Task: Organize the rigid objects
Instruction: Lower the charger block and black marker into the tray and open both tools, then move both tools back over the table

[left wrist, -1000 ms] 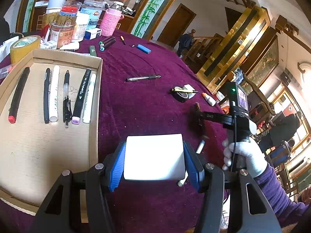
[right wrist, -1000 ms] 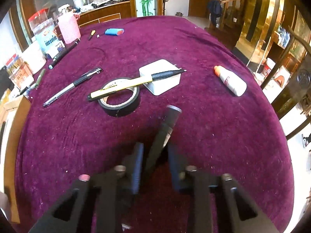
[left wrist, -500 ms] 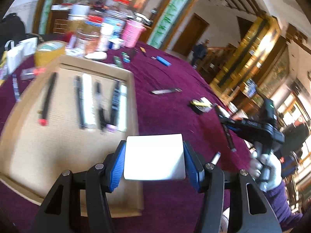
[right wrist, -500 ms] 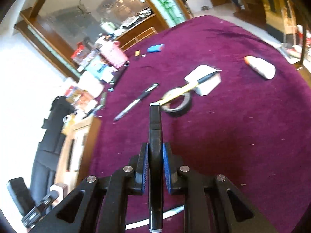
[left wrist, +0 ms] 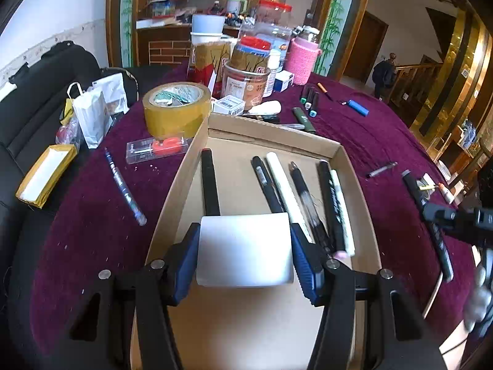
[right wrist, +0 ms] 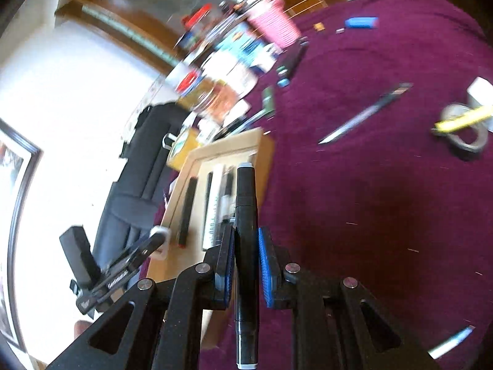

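Two tools — left tool (left wrist: 245, 248) grips white block (left wrist: 243, 248) | right tool (right wrist: 245, 265) clamps black marker (right wrist: 246, 246), angled down

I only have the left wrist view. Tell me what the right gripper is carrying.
Observer: The right gripper is shut on a black marker with grey end caps, gripped near its middle.
Operator: Give me where that marker points.
Observer: Its far tip points at the right wall of the cardboard tray, over the pens lying inside.
Operator: Report what is behind it that I cannot see.
Observer: A white pen lies on the purple cloth low at the right of the right wrist view, outside the tray.
Operator: Say how my gripper looks from there.
Observer: The left gripper shows at the tray's left edge, shut on a white block.
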